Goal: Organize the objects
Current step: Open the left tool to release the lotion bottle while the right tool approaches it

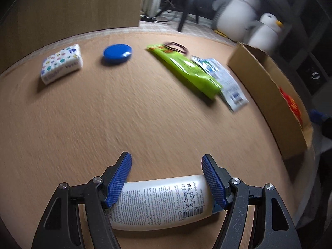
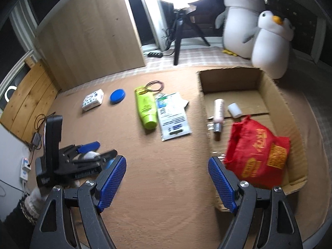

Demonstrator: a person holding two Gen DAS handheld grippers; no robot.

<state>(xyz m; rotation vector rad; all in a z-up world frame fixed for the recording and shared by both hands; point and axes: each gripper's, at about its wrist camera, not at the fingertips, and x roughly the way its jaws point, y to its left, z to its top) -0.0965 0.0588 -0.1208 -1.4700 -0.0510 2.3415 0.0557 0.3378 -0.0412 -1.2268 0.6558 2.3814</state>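
Observation:
My left gripper (image 1: pixel 167 159) is shut on a white bottle (image 1: pixel 161 201) with printed text, held crosswise between the blue pads just above the brown table (image 1: pixel 124 114). Further back lie a patterned tissue pack (image 1: pixel 61 65), a blue round lid (image 1: pixel 117 53), a green tube (image 1: pixel 186 70) with dark hair ties (image 1: pixel 176 47) at its far end, and a white packet (image 1: pixel 226 83). My right gripper (image 2: pixel 167 164) is open and empty over the table, beside the near left corner of the cardboard box (image 2: pixel 228 81). The box holds a red bag (image 2: pixel 257 155), a pale bottle (image 2: pixel 219 110) and a white roll (image 2: pixel 234 110).
Two penguin plush toys (image 2: pixel 269 41) stand behind the box. A black tripod (image 2: pixel 180 33) and a wooden panel (image 2: pixel 93 37) rise beyond the table's far edge. A gloved hand (image 2: pixel 33 199) holds the left gripper at the table's left side.

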